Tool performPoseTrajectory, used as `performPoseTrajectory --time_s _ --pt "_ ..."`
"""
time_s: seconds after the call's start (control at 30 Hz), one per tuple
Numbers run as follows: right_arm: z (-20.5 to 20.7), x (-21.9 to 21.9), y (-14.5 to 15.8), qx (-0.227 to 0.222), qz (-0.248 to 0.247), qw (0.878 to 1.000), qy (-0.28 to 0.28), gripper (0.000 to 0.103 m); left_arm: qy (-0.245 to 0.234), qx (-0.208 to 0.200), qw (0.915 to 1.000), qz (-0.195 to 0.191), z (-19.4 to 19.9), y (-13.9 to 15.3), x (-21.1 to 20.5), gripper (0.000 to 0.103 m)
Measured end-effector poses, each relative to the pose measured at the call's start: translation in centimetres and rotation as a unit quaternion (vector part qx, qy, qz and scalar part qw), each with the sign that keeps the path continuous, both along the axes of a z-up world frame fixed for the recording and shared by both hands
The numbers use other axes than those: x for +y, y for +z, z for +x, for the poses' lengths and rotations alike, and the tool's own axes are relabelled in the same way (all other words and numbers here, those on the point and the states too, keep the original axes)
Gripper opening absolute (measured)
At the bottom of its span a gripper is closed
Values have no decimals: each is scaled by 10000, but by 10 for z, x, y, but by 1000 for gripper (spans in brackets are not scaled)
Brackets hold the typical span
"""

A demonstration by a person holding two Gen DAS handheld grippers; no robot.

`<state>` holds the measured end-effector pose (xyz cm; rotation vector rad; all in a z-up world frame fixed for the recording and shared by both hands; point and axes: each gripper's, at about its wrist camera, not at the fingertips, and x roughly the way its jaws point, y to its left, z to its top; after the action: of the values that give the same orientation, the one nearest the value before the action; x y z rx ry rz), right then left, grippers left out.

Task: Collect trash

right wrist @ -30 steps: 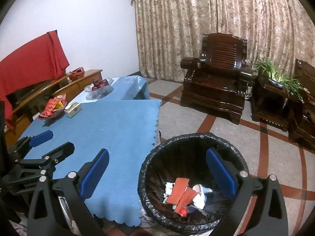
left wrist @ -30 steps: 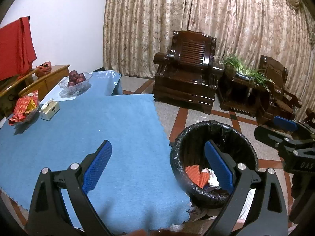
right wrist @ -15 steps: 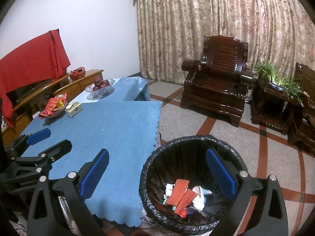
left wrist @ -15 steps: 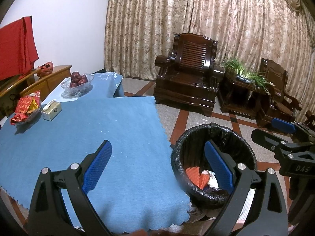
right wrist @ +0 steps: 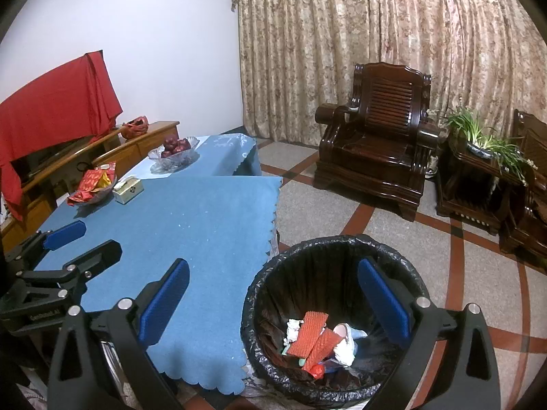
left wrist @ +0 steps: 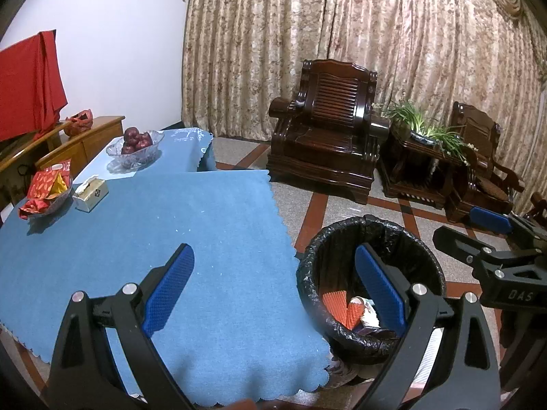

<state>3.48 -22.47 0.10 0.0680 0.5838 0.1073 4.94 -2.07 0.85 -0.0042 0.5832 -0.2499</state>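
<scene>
A black-lined trash bin [right wrist: 335, 249] stands on the floor at the near right corner of the blue-clothed table [right wrist: 191, 218]. It holds red wrappers [right wrist: 307, 335] and white crumpled paper. In the left wrist view the bin [left wrist: 372, 229] shows the same wrappers [left wrist: 336, 307]. My left gripper [left wrist: 273, 287] is open and empty above the table's near edge. My right gripper [right wrist: 273, 297] is open and empty above the bin's rim. Each gripper shows in the other's view: the right one [left wrist: 478, 235] and the left one [right wrist: 78, 242].
At the table's far left stand a bowl of red snack packets [left wrist: 46, 188], a tissue box [left wrist: 90, 193] and a glass bowl of red fruit [left wrist: 135, 145]. Dark wooden armchairs [left wrist: 328, 140] and a plant stand [left wrist: 420, 164] line the curtain. A wooden sideboard [right wrist: 102, 157] is left.
Both views have shifted slightly, as both grippers rose and drew back a little. Both stay open and empty. Nothing on the table or in the bin has moved.
</scene>
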Motion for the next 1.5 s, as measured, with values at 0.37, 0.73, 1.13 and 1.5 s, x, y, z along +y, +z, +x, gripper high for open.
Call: performPoseTrajectory --time_s 0.37,0.73,1.13,1.5 --pt "1 0 -1 20 -2 10000 9 97 21 11 10000 -9 0 0 0 93" --pt "1 2 -1 18 2 10000 6 97 14 11 10000 -5 0 -1 -1 93" --pt "0 1 -5 29 -1 10000 18 97 15 13 10000 0 0 -1 -1 93" --pt "-1 2 -4 28 -10 10000 19 97 8 16 10000 3 -1 1 0 93"
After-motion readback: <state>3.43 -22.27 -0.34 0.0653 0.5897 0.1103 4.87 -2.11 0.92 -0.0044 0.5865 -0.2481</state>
